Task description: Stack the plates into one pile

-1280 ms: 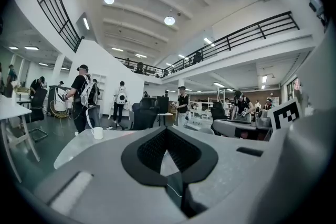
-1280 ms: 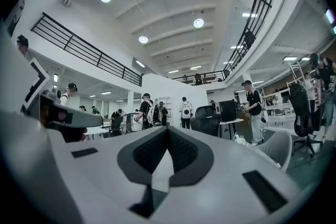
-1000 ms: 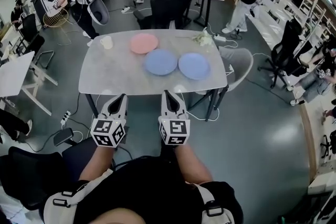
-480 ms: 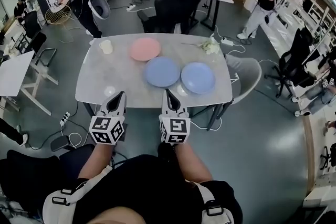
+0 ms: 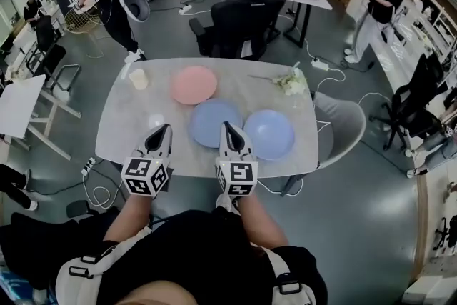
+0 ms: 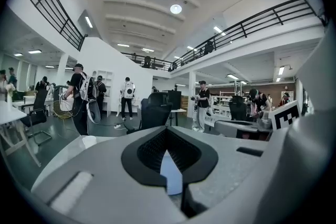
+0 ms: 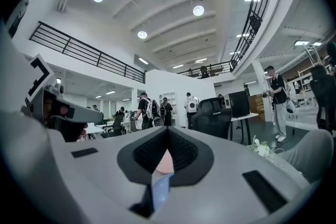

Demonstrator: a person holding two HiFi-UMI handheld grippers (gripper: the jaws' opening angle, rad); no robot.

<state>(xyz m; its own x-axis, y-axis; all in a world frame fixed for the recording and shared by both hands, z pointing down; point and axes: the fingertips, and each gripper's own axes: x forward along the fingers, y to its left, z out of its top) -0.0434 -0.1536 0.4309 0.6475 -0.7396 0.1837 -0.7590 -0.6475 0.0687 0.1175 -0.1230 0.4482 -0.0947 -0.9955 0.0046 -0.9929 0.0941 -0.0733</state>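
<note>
Three plates lie on the grey table (image 5: 125,128): a pink plate (image 5: 193,84) towards the far side, a blue plate (image 5: 208,121) in the middle, and a second blue plate (image 5: 270,133) to its right. My left gripper (image 5: 164,128) is shut and empty, over the table's near edge, left of the middle blue plate. My right gripper (image 5: 226,125) is shut and empty too, with its tip over that plate's near right rim. A blue sliver of plate (image 6: 170,178) shows through the slit in the left gripper view. Through the right gripper's slit I see the pink plate (image 7: 165,161) above a blue one (image 7: 160,189).
A pale cup (image 5: 138,78) stands at the table's far left and a small white flower bunch (image 5: 291,82) at its far right. A black office chair (image 5: 239,18) is behind the table and a grey chair (image 5: 343,126) to its right. People stand farther off.
The table and plates have come closer. Both grippers, earlier short of the table above the floor, now reach over its near edge. Their jaws have stayed shut.
</note>
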